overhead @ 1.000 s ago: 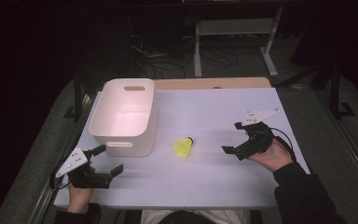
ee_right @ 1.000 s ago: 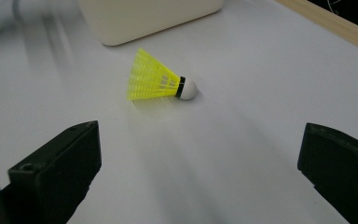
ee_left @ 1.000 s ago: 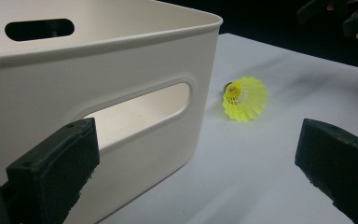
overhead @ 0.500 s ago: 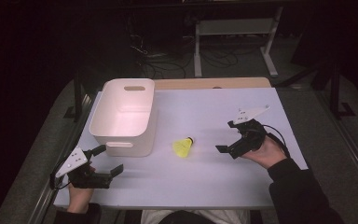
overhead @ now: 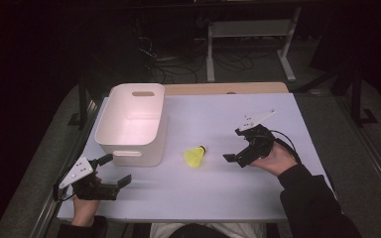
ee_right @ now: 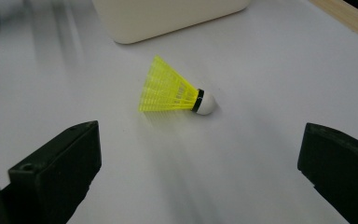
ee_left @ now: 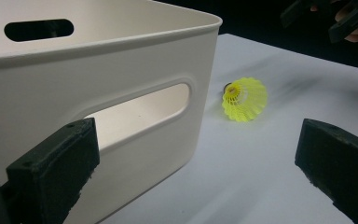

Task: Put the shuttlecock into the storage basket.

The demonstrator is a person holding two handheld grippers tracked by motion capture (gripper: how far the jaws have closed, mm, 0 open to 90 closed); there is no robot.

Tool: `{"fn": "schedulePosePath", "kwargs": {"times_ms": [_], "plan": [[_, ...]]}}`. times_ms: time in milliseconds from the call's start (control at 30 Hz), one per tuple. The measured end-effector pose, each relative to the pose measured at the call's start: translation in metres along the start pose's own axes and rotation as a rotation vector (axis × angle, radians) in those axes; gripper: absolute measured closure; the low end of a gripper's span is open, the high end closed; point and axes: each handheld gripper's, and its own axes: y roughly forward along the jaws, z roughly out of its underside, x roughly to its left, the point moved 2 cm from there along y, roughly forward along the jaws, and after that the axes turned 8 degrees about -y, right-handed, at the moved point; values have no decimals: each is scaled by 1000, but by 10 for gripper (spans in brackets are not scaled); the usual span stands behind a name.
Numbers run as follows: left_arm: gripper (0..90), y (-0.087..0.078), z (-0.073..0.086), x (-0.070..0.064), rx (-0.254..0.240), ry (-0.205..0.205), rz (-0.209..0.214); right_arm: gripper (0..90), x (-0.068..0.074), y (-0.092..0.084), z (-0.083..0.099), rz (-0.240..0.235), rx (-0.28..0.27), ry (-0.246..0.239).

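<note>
The yellow shuttlecock (overhead: 195, 156) lies on its side on the white counter (overhead: 218, 119), just beside the near right corner of the white bin (overhead: 134, 124), and nothing has hold of it yet. Judging by the layout, the job is to get it into that bin, so the whole of it is still ahead: grasp, lift, carry, drop.

The right tongs (overhead: 238, 146) sit at 3 o'clock from the shuttlecock, near it but apart, jaws spread wide and aimed its way. In the right gripper view the shuttlecock (ee_right: 175, 92) rests between and beyond the 2 open jaws, white cork nose pointing right, skirt flaring left. I read this as the approach, with closure not yet begun.

The left tongs (overhead: 108, 171) wait at 7 o'clock from the bin, low by the near counter edge, jaws also spread and holding nothing. Their own view looks past the bin's handle slot (ee_left: 137, 112) to the shuttlecock (ee_left: 244, 99) beyond.

Room to move looks generous: bare counter lies all around the shuttlecock except at 10 o'clock, where the bin wall stands close. The bin is open-topped and looks empty, so the drop should be easy once the rim is cleared. The wooden strip (overhead: 225, 88) marks the far edge at 12 o'clock, well apart from the action
</note>
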Motion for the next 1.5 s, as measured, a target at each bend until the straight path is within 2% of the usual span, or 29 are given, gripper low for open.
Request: {"fn": "schedulePosePath", "kwargs": {"times_ms": [733,1100,1500], "plan": [[0,0,0,0,0,1,1,0,1,28,-1,-49,56,-25],[0,0,0,0,0,2,4,0,1,38,-3,-65,53,-32],[0,0,0,0,-1,2,4,16,4,51,-2,-89,81,-43]]}}
